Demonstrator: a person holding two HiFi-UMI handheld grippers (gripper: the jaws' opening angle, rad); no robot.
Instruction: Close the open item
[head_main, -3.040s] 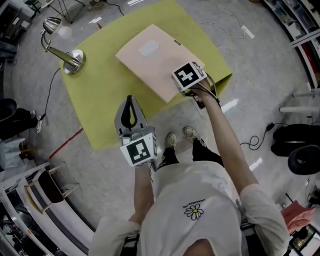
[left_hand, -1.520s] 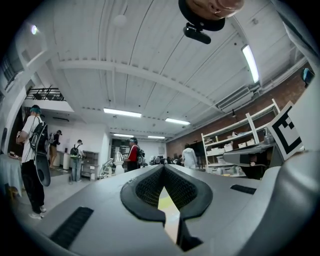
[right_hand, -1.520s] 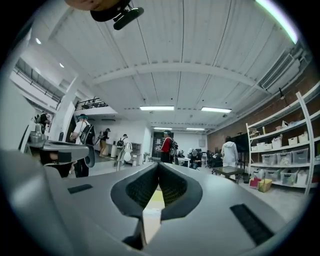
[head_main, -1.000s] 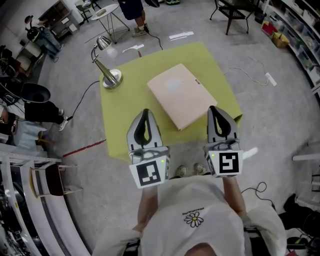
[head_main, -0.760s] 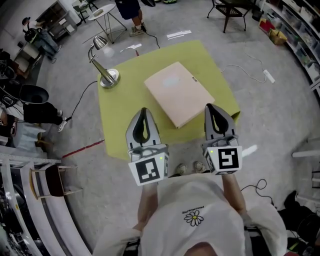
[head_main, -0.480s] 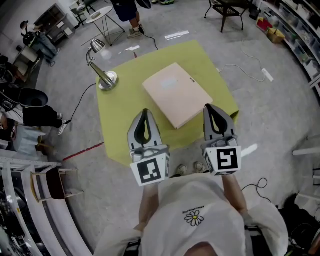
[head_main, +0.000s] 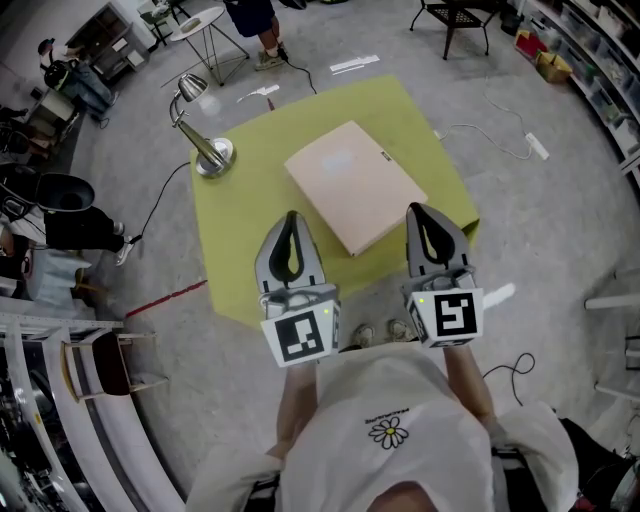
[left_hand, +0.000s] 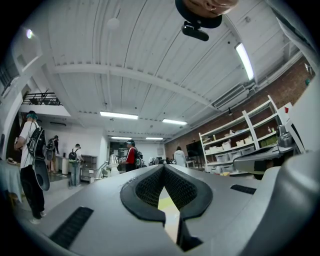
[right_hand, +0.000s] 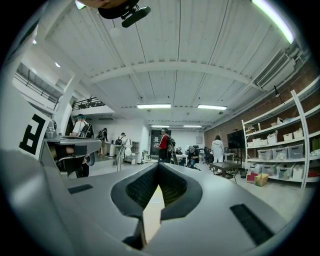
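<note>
Head view: pink flat item (head_main: 355, 197) lies shut on the yellow table (head_main: 240, 270), lamp (head_main: 200, 140) at its 10 o'clock. Left gripper (head_main: 290, 216) at its 8, right gripper (head_main: 416, 209) at its 4.
Left gripper view: jaws clenched, nothing between.
Right gripper view: same, clenched, empty.

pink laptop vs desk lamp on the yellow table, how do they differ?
The pink laptop lies flat and closed mid-table; the desk lamp stands upright at the left corner. The laptop is a broad matte slab; the lamp is slim shiny metal with a round base. Both rest on the yellow table.
</note>
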